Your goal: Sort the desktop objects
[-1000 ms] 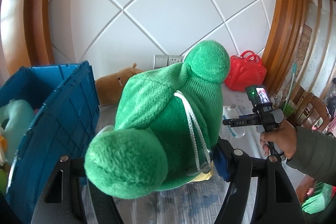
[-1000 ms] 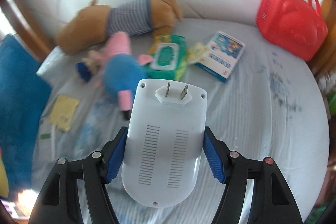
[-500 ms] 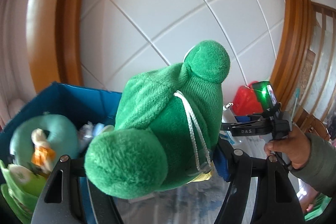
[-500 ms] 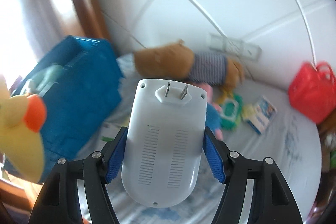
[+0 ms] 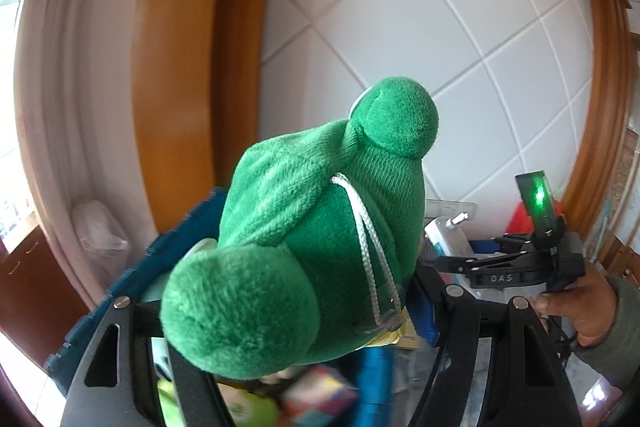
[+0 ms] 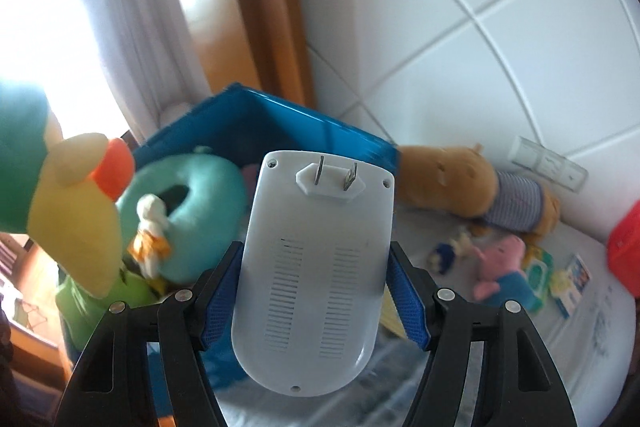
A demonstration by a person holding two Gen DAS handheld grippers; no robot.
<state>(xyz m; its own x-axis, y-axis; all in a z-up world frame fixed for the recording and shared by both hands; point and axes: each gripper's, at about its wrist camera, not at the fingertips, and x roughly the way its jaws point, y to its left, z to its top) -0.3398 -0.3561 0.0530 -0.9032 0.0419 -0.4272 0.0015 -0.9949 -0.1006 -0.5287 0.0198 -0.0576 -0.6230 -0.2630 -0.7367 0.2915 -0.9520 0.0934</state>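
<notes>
**Carry both loads over the bin before letting go**

Left wrist: your left hand-held gripper [image 5: 304, 311] clamps the green plush [image 5: 320, 227]; clear the blue bin [image 5: 120, 287] rim first.

Right wrist: your right hand-held gripper [image 6: 316, 299] pinches the white plug-in device [image 6: 316, 267], short of the bin; lower it gently.

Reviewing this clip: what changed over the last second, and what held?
Both grippers swung from the table toward the blue bin; its contents now show. No grab or release: the left gripper stays shut on the green plush, the right gripper on the white plug-in device.
</notes>
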